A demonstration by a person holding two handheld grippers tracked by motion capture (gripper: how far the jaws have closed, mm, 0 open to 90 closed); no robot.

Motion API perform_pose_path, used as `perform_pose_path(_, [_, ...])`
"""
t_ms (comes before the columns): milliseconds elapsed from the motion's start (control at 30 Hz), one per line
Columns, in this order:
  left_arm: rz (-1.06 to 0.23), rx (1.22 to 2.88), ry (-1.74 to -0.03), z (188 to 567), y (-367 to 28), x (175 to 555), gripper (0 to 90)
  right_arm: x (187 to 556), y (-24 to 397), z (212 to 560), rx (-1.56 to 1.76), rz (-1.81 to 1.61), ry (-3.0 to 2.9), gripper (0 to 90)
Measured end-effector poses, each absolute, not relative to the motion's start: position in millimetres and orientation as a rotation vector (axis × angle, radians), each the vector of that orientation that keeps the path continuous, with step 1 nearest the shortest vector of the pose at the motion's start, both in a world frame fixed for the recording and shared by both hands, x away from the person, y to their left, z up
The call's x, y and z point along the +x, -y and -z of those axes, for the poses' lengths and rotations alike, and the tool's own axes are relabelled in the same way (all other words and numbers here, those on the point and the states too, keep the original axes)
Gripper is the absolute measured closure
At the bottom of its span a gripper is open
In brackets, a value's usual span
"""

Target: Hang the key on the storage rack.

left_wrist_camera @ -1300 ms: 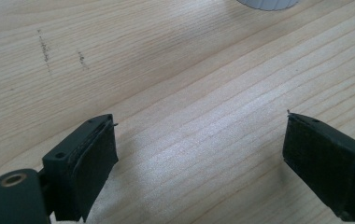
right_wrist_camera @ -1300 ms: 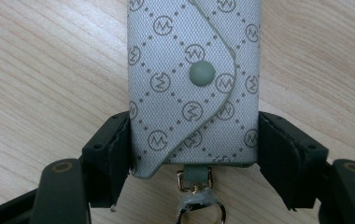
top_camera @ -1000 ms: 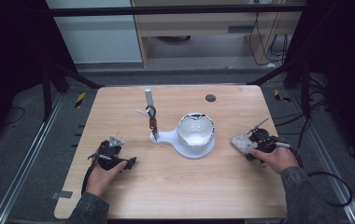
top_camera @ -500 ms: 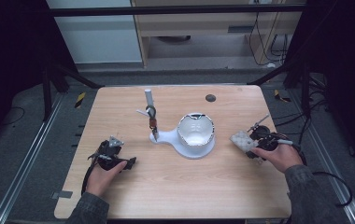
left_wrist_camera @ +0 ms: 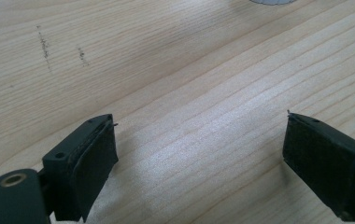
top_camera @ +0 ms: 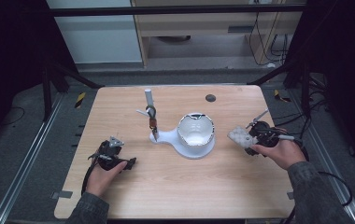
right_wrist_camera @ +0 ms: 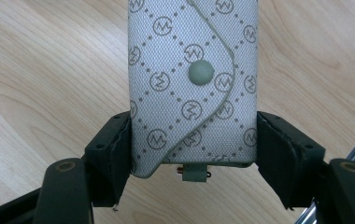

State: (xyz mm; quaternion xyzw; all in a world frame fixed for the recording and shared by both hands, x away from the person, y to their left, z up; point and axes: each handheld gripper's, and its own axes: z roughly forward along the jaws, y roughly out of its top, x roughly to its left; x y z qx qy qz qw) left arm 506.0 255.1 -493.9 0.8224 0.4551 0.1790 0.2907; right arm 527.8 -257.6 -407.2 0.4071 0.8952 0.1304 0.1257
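Pouch [right_wrist_camera: 192, 84] squeezed tight in right gripper [right_wrist_camera: 192, 154], lifted off table [top_camera: 166, 186]. Only bottom end pinched, could tip, slip out. Left gripper [left_wrist_camera: 199, 154] wide apart, holding nothing.

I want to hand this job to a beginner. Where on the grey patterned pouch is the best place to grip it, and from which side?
Grip the pouch across its narrow width near the end opposite the flap's fold, coming in lengthwise from that end. The right tongs hold it this way: its long, straight, parallel edges give the pads flat contact, and the snap button stays clear.
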Motion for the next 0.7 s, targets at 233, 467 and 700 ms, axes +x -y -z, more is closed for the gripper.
perform_pose_path(233, [-0.48,2.192,-1.222,495.3,-256.2,506.5,7.8,525.4,247.4,395.1,1.12,-0.387,-2.62,31.3])
perform_pose_path(467, [-0.496,2.179,-1.233,497.7,-259.4,508.2,6.2,524.3,239.7,386.0,1.076,-0.399,-2.628,31.3])
perform_pose_path(700, [-0.504,2.176,-1.235,499.0,-262.5,510.0,4.9,524.0,235.7,379.3,1.046,-0.404,-2.632,31.3])
